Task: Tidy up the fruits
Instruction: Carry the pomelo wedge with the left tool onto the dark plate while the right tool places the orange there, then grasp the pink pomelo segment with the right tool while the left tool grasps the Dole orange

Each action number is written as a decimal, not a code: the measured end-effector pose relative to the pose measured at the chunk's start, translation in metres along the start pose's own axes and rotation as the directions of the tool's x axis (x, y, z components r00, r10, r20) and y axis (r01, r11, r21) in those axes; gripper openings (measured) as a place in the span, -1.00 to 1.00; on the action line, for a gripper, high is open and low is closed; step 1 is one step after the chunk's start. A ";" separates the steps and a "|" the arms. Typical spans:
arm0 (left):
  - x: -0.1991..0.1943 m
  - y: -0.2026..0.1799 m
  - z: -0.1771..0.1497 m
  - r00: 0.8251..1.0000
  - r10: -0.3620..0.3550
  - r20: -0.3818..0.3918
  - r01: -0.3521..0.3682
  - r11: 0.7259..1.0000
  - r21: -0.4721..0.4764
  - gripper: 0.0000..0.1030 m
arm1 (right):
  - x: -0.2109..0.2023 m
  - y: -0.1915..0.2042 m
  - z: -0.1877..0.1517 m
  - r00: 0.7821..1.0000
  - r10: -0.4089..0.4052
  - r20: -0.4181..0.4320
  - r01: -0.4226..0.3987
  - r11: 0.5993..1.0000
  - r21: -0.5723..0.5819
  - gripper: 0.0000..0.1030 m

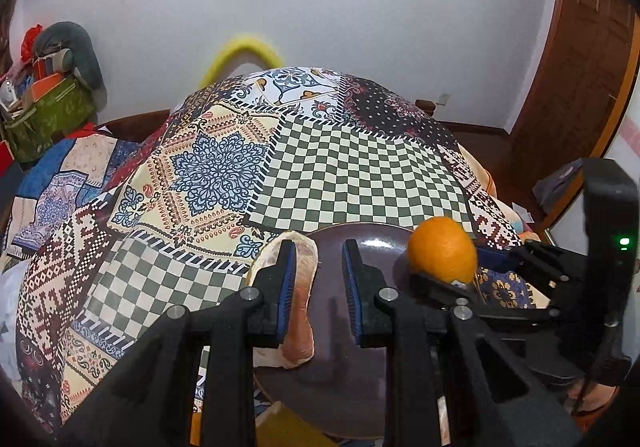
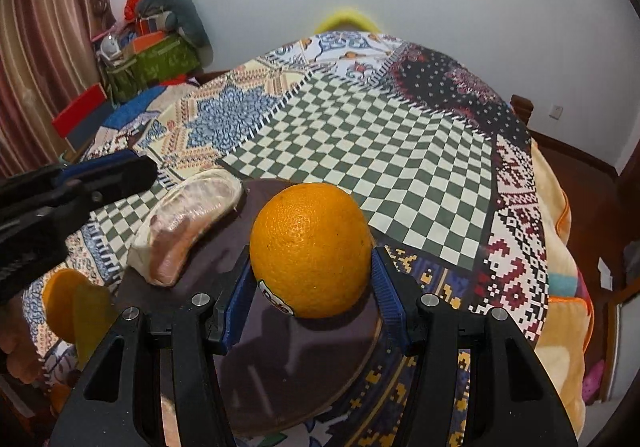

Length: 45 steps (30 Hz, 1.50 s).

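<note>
Right hand-held gripper [image 2: 312, 287] pinches orange [image 2: 310, 249]; sticker only there; left hand-held gripper [image 1: 319, 283] spread above plate [image 1: 340, 387]

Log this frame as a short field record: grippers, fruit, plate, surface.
left gripper: open, empty, over the plate
right gripper: shut on orange
orange: sticker near bottom, above plate
plate: dark, round, on the cloth
wrapped item: in clear film, lying on plate's left edge
tablecloth: patchwork, checked panels
</note>
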<state>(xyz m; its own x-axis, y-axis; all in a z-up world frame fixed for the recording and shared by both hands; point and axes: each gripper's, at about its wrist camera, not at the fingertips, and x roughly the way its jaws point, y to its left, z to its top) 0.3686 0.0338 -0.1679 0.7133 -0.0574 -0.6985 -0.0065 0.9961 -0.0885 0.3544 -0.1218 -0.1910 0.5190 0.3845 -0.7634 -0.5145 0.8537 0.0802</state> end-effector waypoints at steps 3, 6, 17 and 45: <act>0.000 0.003 -0.002 1.000 -0.005 -0.006 0.005 1.000 -0.009 -0.55 | 0.008 0.001 -0.002 1.000 -0.002 -0.028 0.002 1.000 -0.009 0.05; -0.002 0.005 -0.005 1.000 0.000 -0.010 0.000 1.000 -0.012 -0.55 | 0.010 0.003 -0.002 0.999 -0.015 -0.032 0.015 1.000 -0.018 0.07; -0.024 0.018 -0.012 1.000 0.008 -0.013 -0.009 0.999 -0.044 -0.55 | -0.007 0.009 -0.002 1.000 0.001 -0.023 -0.002 1.000 -0.020 0.18; -0.129 0.039 -0.065 0.997 0.069 0.029 -0.068 0.997 -0.023 0.08 | -0.105 0.040 -0.048 0.994 0.018 0.104 -0.020 1.000 0.014 0.19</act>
<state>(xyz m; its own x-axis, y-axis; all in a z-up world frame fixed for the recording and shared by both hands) 0.2306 0.0760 -0.1276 0.7315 0.0130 -0.6817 -0.0713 0.9958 -0.0575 0.2461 -0.1454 -0.1385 0.5779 0.4346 -0.6908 -0.5153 0.8507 0.1041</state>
